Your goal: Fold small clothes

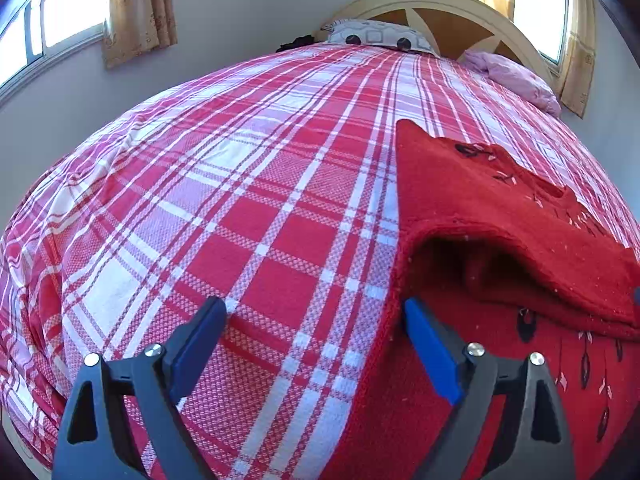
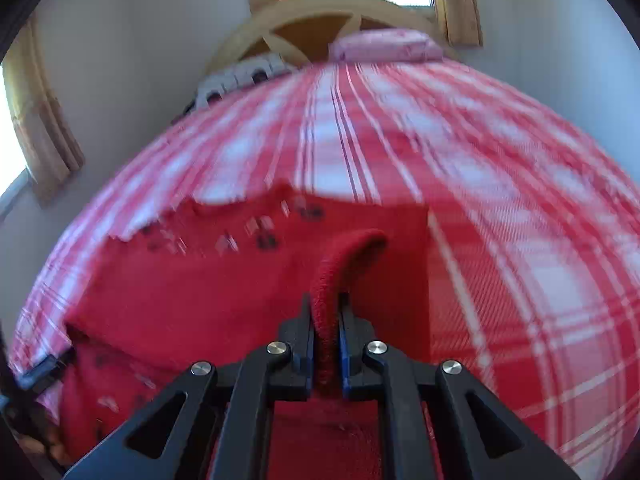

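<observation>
Right gripper (image 2: 326,320) clamped on a raised fold of the red sweater (image 2: 224,288), spread on the plaid bed (image 2: 520,240); blurred by motion, so pattern marks hard to read. Left gripper (image 1: 316,316) spread wide, straddling the sweater's left edge, holding nothing. Farther off, pillows (image 1: 376,36) against the headboard (image 1: 440,0), partly hidden.

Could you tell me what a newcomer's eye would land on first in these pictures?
First, the red knitted garment with dark feather motifs, lying part-folded on the red-and-white plaid bedspread. Next, the right gripper pinching a ridge of it, while the left gripper gapes open at its edge.
</observation>
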